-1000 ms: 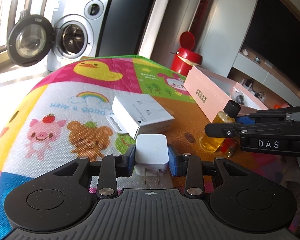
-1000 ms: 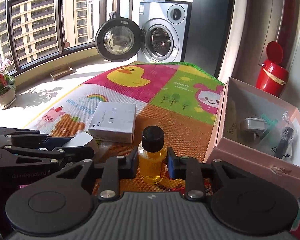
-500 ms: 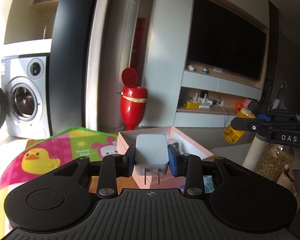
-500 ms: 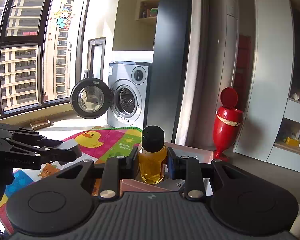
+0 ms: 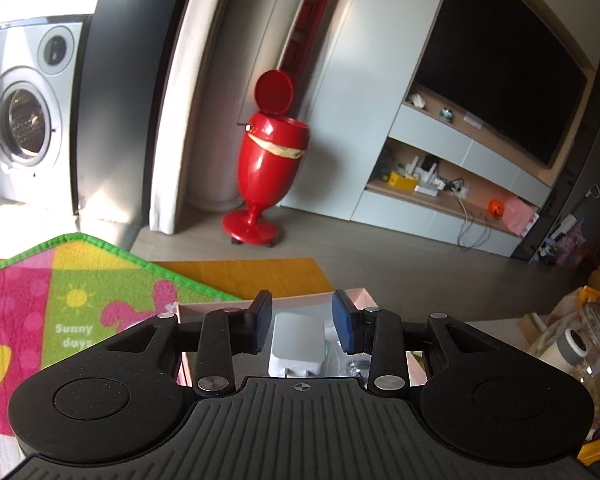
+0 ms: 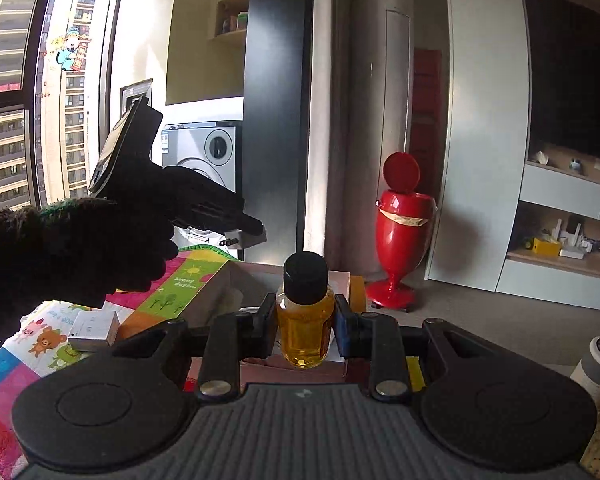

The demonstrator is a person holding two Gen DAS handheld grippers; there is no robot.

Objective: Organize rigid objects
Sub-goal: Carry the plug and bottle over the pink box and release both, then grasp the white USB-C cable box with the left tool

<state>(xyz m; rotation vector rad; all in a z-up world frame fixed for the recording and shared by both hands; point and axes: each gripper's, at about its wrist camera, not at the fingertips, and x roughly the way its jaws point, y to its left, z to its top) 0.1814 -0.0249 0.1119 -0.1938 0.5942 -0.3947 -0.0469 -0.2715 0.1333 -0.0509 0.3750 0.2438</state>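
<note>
White charger plug is seen loose below the left gripper, whose spread pads clear it, inside the pink box. Amber bottle is pinched by the right gripper above the box.

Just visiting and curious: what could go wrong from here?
The white charger sits low between the left gripper's pads with a gap on one side; it may fall crooked into the pink box. The right gripper pinches the smooth amber bottle by its sides, so it could slip or tip over when set down.
</note>
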